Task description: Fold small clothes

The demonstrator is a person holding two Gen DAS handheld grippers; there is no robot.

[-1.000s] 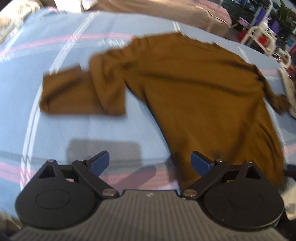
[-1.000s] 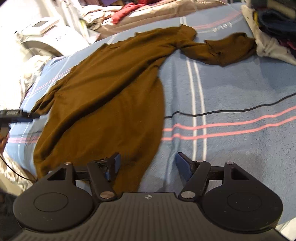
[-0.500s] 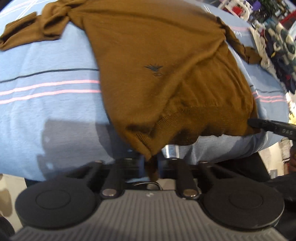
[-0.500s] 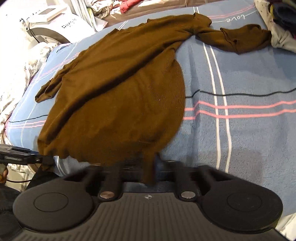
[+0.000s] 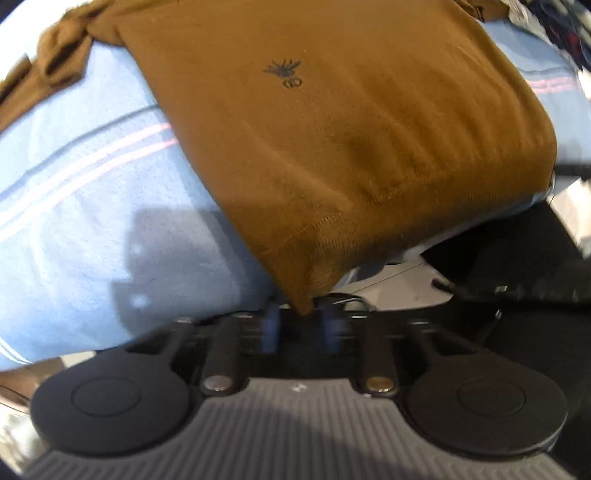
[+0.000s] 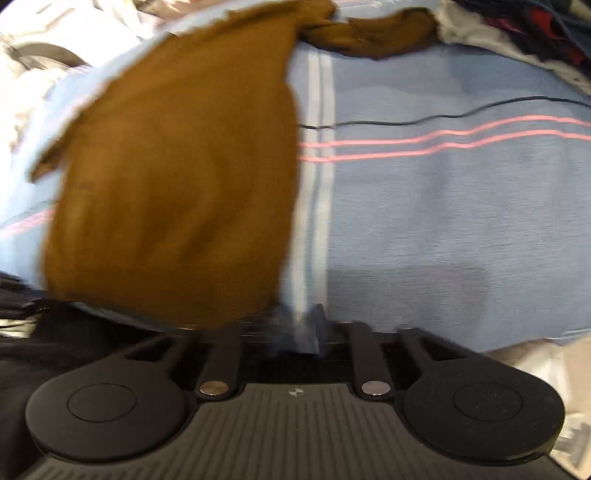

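Observation:
A brown sweater (image 5: 332,129) with a small dark logo (image 5: 284,72) lies flat on the blue striped bedsheet (image 5: 92,221). Its hem reaches the bed's near edge. In the left wrist view one hem corner dips between the blue pads of my left gripper (image 5: 301,326); the jaws are opening and a gap shows on each side of the cloth. The right wrist view is blurred. There the sweater (image 6: 177,166) ends just left of my right gripper (image 6: 297,325), whose jaws are opening over the sheet (image 6: 443,221) with no cloth between them. One sleeve (image 6: 369,33) lies at the far side.
A thin black cable (image 6: 443,116) crosses the sheet on the right. Piled clothes (image 6: 535,29) sit at the far right corner, and a white appliance (image 6: 37,55) stands beyond the bed's left side. Dark items (image 5: 517,266) lie below the bed's edge.
Both grippers came down to the hem at the bed's edge and shut on its corners. Since then the sweater has been drawn taut and flat, and both sets of jaws have parted.

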